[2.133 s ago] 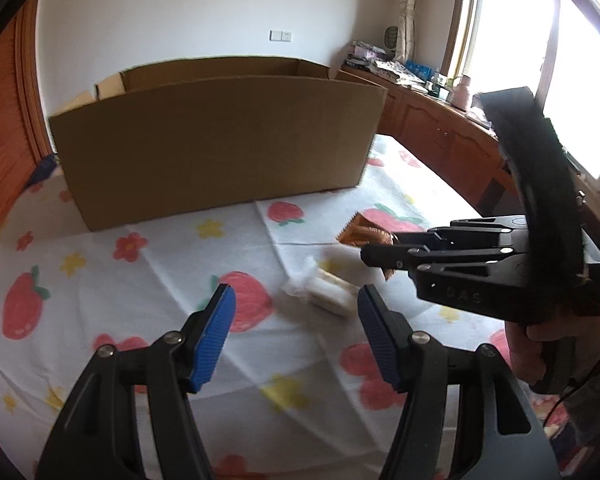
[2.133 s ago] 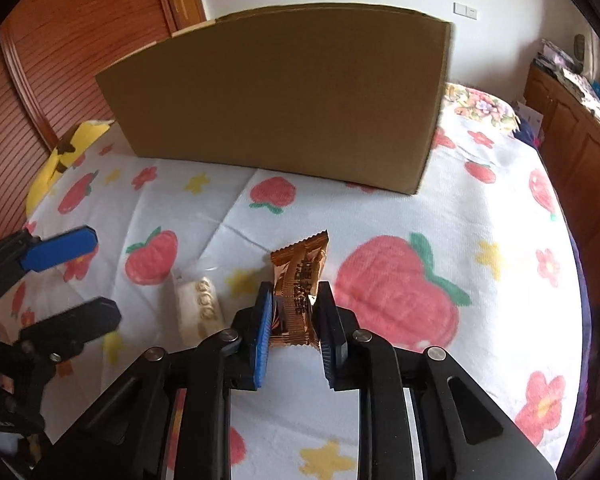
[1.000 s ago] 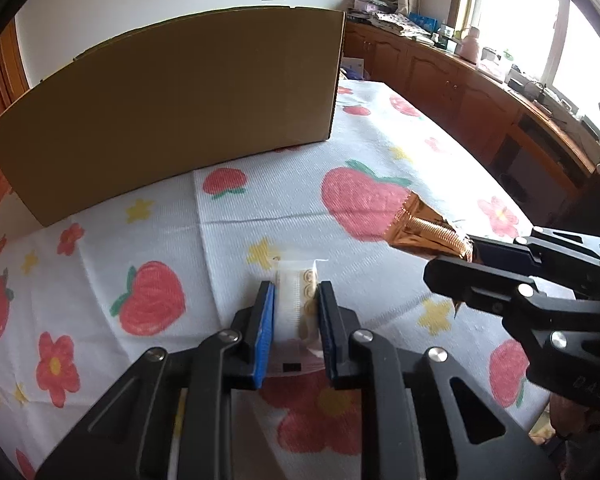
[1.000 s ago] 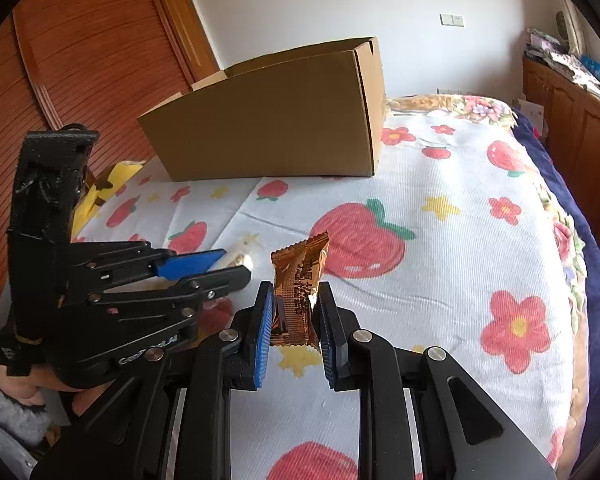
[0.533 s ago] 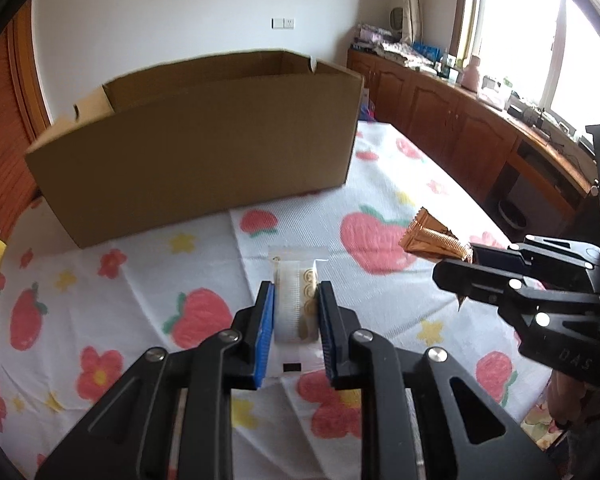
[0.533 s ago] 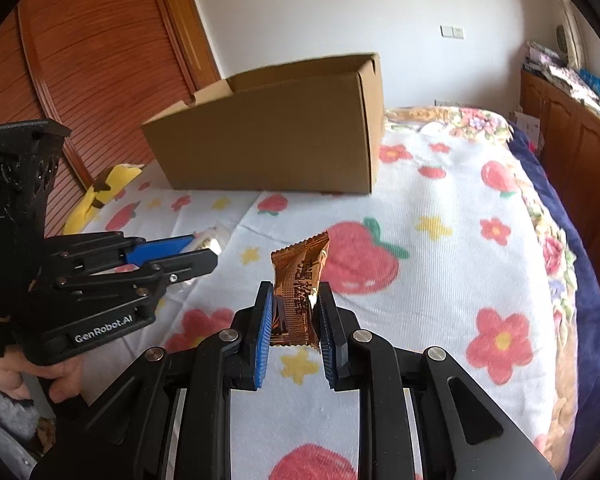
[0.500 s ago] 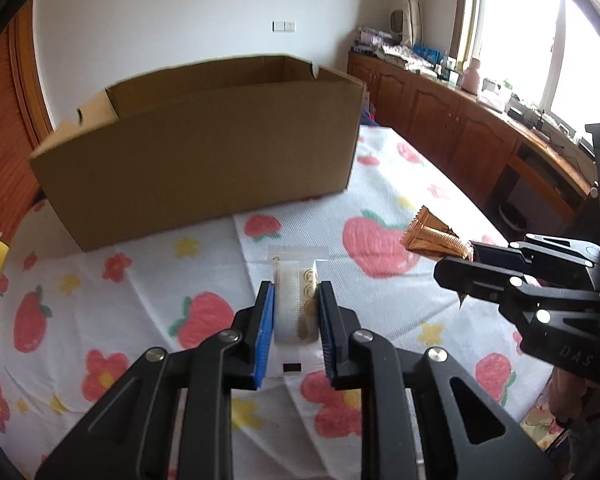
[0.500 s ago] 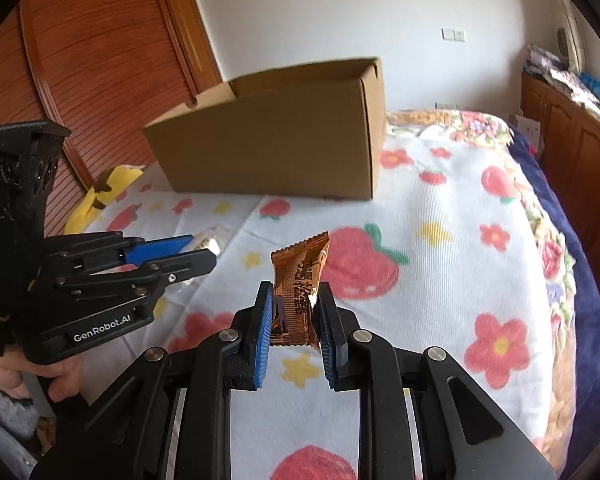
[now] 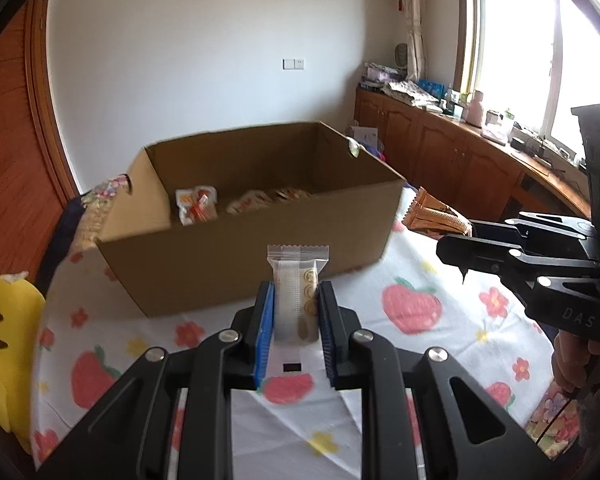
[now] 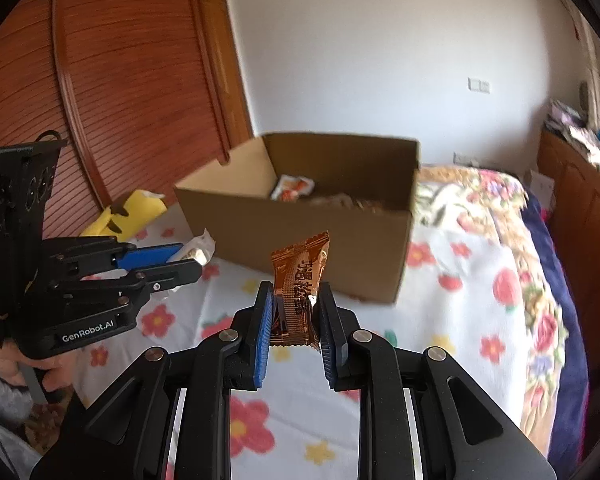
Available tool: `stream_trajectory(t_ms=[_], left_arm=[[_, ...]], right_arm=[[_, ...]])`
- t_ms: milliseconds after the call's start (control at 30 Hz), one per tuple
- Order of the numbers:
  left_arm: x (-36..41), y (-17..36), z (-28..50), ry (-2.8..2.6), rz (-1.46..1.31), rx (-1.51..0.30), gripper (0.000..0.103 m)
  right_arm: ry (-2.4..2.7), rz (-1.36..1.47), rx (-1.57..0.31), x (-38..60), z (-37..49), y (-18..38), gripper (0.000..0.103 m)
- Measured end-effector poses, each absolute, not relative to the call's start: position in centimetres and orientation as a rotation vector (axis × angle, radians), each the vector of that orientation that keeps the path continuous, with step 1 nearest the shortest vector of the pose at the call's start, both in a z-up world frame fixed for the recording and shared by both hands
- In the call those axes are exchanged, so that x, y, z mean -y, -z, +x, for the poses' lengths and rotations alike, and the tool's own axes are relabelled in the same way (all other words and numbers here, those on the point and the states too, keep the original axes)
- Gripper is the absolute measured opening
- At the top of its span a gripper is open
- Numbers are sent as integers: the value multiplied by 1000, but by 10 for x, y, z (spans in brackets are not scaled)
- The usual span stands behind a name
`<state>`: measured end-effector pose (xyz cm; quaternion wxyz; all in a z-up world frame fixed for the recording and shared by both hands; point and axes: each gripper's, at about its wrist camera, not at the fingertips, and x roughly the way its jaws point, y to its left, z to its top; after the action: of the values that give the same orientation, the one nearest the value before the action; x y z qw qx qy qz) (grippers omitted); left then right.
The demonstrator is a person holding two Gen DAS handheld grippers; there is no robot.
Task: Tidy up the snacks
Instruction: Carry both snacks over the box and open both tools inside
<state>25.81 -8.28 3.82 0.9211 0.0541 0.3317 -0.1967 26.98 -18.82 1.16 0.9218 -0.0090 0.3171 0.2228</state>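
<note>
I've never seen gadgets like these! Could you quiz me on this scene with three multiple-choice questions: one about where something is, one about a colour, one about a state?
1. Where are the stored snacks?
A. inside the cardboard box
B. on the window sill
C. on the floor

2. What colour is the right gripper's packet?
A. green
B. copper-orange
C. black

3. The left gripper is:
A. wide open
B. shut on a packet
C. lying on the bed

Answers:
1 A: packets lie in the cardboard box.
2 B: the orange packet shines copper in the right gripper.
3 B: the left gripper clamps the white packet.

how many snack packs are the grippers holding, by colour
white pack: 1, in the left gripper
brown pack: 1, in the right gripper
total: 2
</note>
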Motion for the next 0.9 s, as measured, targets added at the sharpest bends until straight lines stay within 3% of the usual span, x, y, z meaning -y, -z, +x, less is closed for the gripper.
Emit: stream_trajectory(t_ms=[433, 900], left_arm=[[49, -61, 311, 365, 110, -615, 19], [34, -53, 370, 360, 75, -591, 19]], right_arm=[[-505, -95, -621, 147, 326, -31, 19], [-458, -136, -628, 131, 387, -16, 19]])
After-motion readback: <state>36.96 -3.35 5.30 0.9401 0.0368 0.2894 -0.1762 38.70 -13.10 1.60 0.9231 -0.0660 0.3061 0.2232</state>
